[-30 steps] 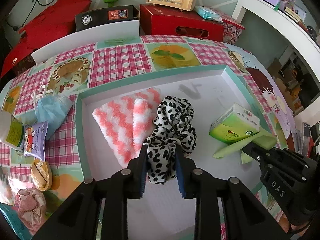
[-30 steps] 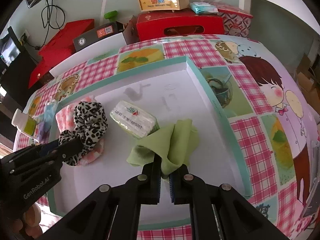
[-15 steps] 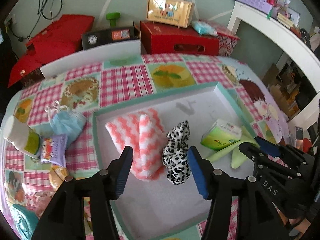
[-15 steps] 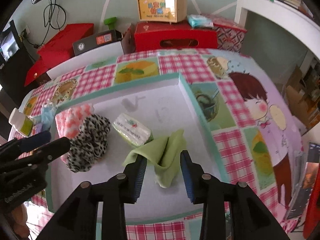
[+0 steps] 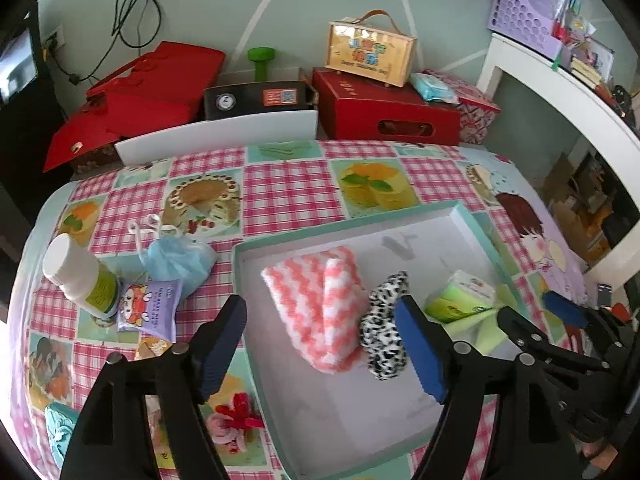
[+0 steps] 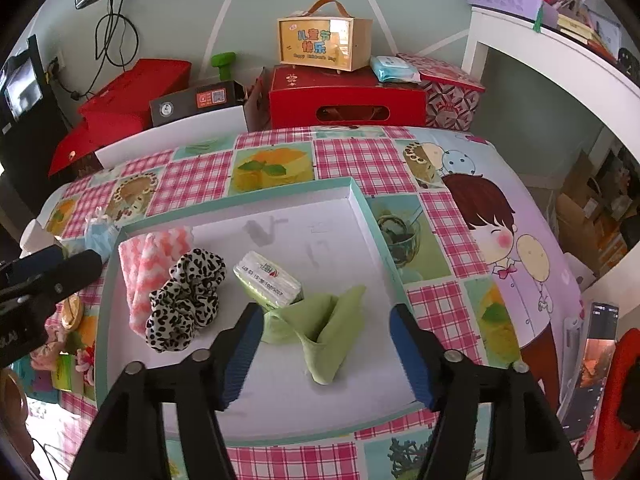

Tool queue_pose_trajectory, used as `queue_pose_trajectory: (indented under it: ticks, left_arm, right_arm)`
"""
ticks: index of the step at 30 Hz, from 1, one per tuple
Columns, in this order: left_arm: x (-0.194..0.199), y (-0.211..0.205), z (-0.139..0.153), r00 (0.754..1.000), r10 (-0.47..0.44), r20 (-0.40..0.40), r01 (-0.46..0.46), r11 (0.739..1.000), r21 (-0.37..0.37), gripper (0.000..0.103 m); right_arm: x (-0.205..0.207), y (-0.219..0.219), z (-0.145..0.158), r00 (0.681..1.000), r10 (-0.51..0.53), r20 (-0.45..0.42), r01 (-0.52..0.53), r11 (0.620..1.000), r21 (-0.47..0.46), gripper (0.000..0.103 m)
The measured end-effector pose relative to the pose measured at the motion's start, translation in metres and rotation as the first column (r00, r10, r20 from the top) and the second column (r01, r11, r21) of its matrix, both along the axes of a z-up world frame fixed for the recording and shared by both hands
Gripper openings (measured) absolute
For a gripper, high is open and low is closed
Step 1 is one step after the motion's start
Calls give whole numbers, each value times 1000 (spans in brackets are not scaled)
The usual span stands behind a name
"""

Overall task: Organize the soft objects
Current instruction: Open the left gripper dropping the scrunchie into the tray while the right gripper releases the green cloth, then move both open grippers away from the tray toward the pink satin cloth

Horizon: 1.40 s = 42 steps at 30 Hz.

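Although four soft things already lie inside the tray (image 6: pixel 362 200), the job looks only partly done, since several more sit outside it on the table (image 5: pixel 292 184). Within the tray, the pink towel (image 6: pixel 156 264) lies folded at the left end; the leopard scrunchie (image 6: pixel 186 300) rests against its near edge, overlapping it. A tissue pack (image 6: pixel 268 282) sits toward the middle, and the green cloth (image 6: pixel 324 328) lies crumpled just beside it, touching its near corner. The tray's far half and near strip are bare white floor. Left of the tray, on the checked cloth, I judge these as candidates yet to be moved: a blue mask (image 5: pixel 180 260), a purple packet (image 5: pixel 150 308) touching a white bottle (image 5: pixel 80 280), and a red-and-pink bow (image 5: pixel 234 420) near the tray's near-left corner; the bottle is hard and probably stays. The left gripper (image 5: pixel 320 344) hovers above the towel and scrunchie with its jaws spread wide, holding nothing. The right gripper (image 6: pixel 326 352) hangs over the green cloth, jaws likewise wide apart and empty. Neither touches anything. What remains, in my judgement, is to fetch the loose items from the left side, and perhaps to neaten the rumpled green cloth.
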<state>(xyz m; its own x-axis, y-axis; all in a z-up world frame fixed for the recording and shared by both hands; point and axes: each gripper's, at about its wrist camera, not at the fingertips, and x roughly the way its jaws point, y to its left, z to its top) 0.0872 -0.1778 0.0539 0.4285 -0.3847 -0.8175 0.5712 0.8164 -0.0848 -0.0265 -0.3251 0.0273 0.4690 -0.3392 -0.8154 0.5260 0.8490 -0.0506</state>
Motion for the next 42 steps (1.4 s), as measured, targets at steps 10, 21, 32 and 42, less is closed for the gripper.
queue_pose_trajectory:
  ticks: [10,21,32,42]
  left_arm:
    - [11,5,-16,998,63,-23,-62,997,40,95]
    - [13,8,-18,997,69,-20,-68,996,50,95]
    - [18,16,-17,997,75,-24,-73,995,61,95]
    - [50,79,-5,971,236,27,-238,968,83,95]
  right_arm:
    - [3,0,-4,1000,7,-20,-7,1000,-17,103]
    - [6,2,-8,999,14,-46,-15,999,-31,103]
    - [9,6,-7,998,15,-61,-18,999,-48,103]
    - [20,32,3,997,80,-14,-81,996,-33,103]
